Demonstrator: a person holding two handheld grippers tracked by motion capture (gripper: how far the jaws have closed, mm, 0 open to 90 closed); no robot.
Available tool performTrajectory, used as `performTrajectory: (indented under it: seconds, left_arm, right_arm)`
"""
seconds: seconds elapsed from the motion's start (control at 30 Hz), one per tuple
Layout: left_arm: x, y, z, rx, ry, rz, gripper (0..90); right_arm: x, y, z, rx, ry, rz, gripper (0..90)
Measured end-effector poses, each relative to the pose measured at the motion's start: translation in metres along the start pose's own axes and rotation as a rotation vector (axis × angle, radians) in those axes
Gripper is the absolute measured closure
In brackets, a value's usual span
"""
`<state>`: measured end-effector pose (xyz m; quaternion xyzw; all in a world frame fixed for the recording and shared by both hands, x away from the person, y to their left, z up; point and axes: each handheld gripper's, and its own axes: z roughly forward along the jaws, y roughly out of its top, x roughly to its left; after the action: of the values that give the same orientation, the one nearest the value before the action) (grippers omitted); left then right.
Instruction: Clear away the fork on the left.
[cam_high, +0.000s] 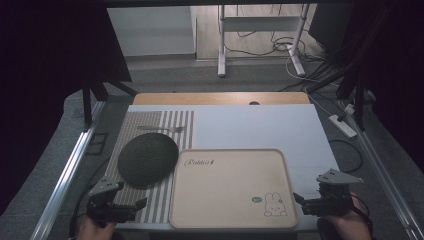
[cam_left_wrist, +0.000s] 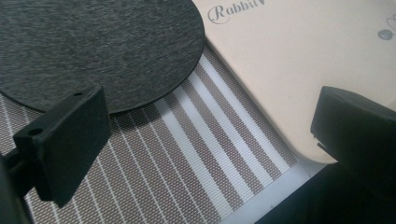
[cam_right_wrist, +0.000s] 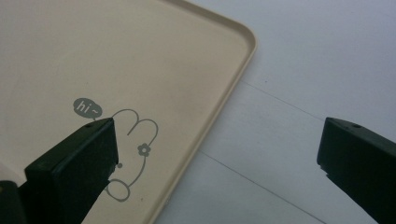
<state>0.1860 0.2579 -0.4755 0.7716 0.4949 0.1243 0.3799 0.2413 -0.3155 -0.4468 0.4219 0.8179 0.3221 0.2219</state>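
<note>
One tray (cam_high: 227, 172), one round mat (cam_high: 148, 159), one fork (cam_high: 161, 129).

Matt beige plastic tray (cam_high: 230, 200), dark felt-like round mat (cam_high: 147, 159), woven striped placemat (cam_high: 172, 125).

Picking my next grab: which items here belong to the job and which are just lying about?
In the job, nearest the open tools:
- beige tray, between left tool and right tool
- dark round mat
- striped placemat

Lying about:
- fork, far end of the placemat
- power strip, on the floor
</note>
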Motion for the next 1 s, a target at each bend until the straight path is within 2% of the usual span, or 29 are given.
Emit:
performTrajectory:
  seconds: [0.2,0.47,0.63,0.83,1.0]
  left_arm:
    - [0.003,0.005,0.006,-0.006,-0.024,0.017,0.0]
    - [0.013,0.012,0.016,0.008,-0.033,0.004,0.0]
    - [0.019,0.017,0.022,0.013,-0.065,-0.018,0.0]
    - [0.024,0.023,0.032,0.048,-0.048,0.003,0.0]
    - [0.031,0.029,0.040,0.057,-0.044,-0.005,0.0]
  right_arm:
    - [0.000,0.000,0.000,0.005,-0.001,-0.003,0.0]
    - [0.001,0.000,0.001,0.009,0.002,-0.010,0.0]
    - [0.001,0.000,0.001,0.013,0.003,-0.015,0.0]
    - [0.001,0.001,0.002,0.017,0.003,-0.022,0.0]
    - [0.002,0.001,0.002,0.019,0.004,-0.025,0.0]
